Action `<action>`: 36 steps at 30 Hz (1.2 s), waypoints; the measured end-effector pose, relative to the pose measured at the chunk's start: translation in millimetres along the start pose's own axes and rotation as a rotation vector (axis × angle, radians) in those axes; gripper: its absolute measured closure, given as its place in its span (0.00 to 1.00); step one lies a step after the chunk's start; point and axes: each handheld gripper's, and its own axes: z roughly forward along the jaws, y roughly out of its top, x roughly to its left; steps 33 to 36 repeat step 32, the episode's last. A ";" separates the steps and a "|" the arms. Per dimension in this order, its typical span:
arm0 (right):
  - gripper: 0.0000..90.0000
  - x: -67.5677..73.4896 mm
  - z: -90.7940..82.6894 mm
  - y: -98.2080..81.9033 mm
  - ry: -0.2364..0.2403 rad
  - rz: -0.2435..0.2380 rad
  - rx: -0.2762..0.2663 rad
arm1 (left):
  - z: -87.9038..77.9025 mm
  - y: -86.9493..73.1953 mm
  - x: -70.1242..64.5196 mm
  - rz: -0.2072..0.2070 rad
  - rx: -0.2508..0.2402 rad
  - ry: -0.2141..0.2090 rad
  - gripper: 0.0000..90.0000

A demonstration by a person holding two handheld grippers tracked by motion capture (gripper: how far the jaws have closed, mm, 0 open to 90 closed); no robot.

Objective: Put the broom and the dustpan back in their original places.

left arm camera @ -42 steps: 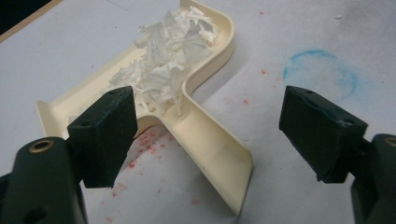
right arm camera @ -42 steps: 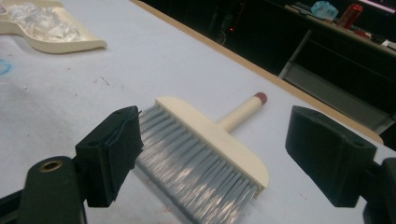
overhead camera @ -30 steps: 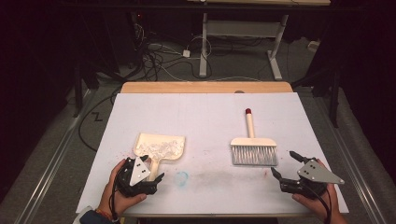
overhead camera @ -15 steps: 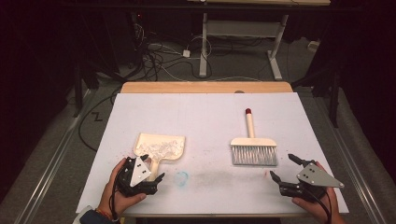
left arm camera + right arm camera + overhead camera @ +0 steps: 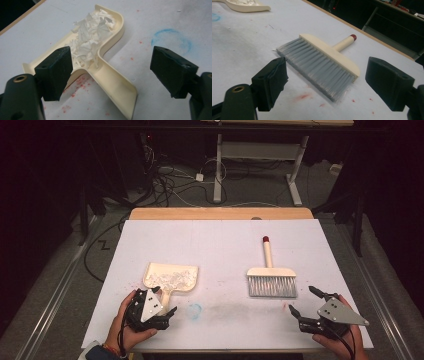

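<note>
A white sheet is covering the bench (image 5: pixel 220 240), leaving a wooden strip (image 5: pixel 220 213) showing along its far edge. A faint blue ring (image 5: pixel 195 309) is marking the sheet near the front, left of centre, with red specks (image 5: pixel 80 83) lying scattered around it. Beyond the bench, cables (image 5: pixel 170 185) are trailing over the floor beside a pale metal frame (image 5: pixel 218 175).

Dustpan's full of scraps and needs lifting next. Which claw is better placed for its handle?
Left. The left claw is open with the dustpan handle lying between its jaws, pointing at it. The right claw sits across the table, facing the brush.
</note>
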 end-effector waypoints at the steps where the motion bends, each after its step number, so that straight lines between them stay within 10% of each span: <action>1: 0.20 -0.3 0.1 -0.1 0.000 0.002 0.003 | 0.0 -0.1 0.0 -0.002 -0.001 0.000 0.20; 36: 0.20 -6.6 2.9 -2.9 0.031 0.016 0.003 | 3.4 5.7 -4.0 0.016 0.001 -0.001 0.20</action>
